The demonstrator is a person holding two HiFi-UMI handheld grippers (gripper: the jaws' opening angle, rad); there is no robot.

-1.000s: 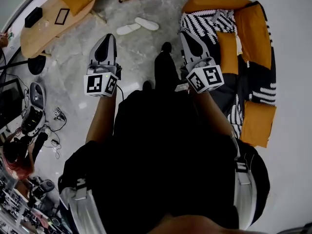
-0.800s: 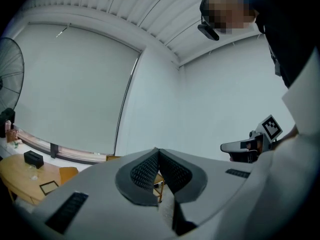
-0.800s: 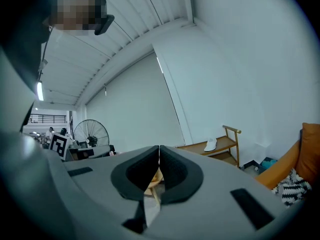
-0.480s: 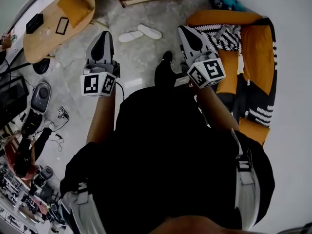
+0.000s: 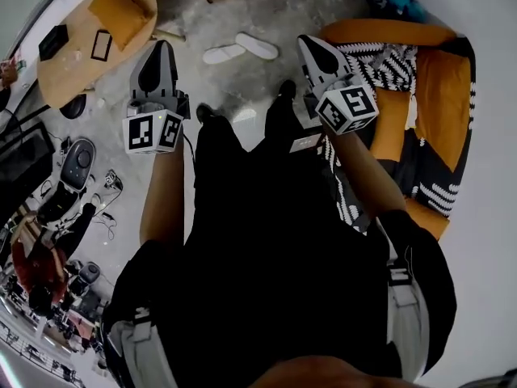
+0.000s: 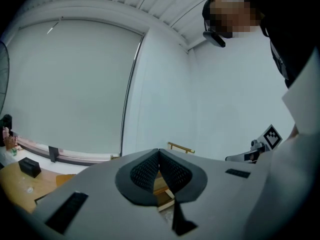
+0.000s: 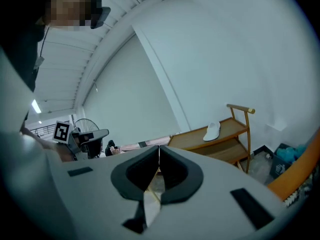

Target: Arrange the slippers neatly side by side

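The slippers (image 5: 224,53) lie on the grey floor (image 5: 242,95) ahead of me, close together but angled apart in a loose V, between the round wooden table (image 5: 81,47) and the orange sofa (image 5: 436,71). Over the last second I have walked towards them: they sit slightly nearer in the head view, and both tools have swung forward with me. The left gripper (image 5: 159,47) and right gripper (image 5: 306,41) are both closed and empty. This is still the approach, and the jaws must open before either can pick up a slipper.

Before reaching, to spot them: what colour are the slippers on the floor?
White slippers, head view best.
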